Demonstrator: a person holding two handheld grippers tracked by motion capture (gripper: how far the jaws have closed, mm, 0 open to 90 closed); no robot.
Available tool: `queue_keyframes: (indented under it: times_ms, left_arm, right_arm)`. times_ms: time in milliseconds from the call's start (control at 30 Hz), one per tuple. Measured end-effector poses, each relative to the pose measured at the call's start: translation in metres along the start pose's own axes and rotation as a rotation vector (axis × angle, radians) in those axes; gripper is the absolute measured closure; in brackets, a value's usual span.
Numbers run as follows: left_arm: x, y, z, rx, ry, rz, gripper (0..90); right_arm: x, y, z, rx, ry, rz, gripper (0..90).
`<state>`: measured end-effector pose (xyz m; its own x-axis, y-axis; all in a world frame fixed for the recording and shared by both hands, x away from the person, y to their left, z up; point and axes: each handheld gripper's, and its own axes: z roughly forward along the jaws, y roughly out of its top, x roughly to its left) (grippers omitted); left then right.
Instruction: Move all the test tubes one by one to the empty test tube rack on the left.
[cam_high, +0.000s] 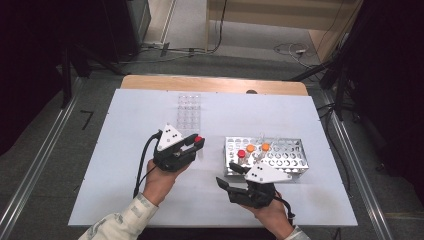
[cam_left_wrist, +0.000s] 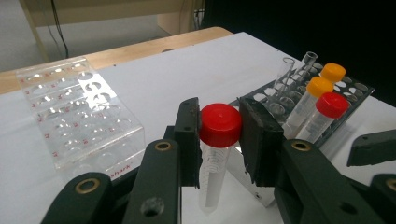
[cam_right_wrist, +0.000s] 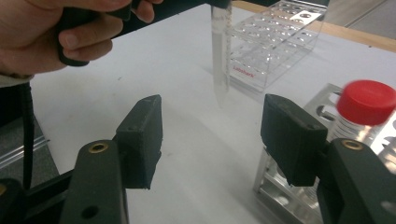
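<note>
Hanging red-capped tube (cam_left_wrist: 219, 125), cap clamped in left hand-held gripper (cam_left_wrist: 219, 140)

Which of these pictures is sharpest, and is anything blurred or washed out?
Left gripper view: sharpest, the red-capped tube crisp in the left tool. Right gripper view: the other red cap at the edge is smeared. High view: soft and small, the clear rack nearly lost against the white table.
</note>
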<state>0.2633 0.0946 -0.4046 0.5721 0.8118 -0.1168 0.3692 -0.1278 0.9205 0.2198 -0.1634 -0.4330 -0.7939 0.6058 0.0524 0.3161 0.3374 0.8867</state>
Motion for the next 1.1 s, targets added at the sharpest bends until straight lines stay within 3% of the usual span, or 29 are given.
queue_keyframes:
  times_ms: [300, 767, 1100]
  left_arm:
    - [0.012, 0.023, 0.005, -0.013, 0.038, 0.011, 70.4]
    - [0.029, 0.049, 0.022, -0.019, 0.097, 0.012, 70.4]
    - [0.045, 0.069, 0.04, -0.027, 0.163, 0.016, 70.4]
  right_arm:
    - [-0.009, -0.014, -0.019, 0.017, -0.045, 0.002, 36.3]
    - [-0.026, -0.028, -0.043, 0.007, -0.107, 0.049, 35.5]
    - [-0.031, -0.031, -0.049, -0.001, -0.125, 0.065, 35.9]
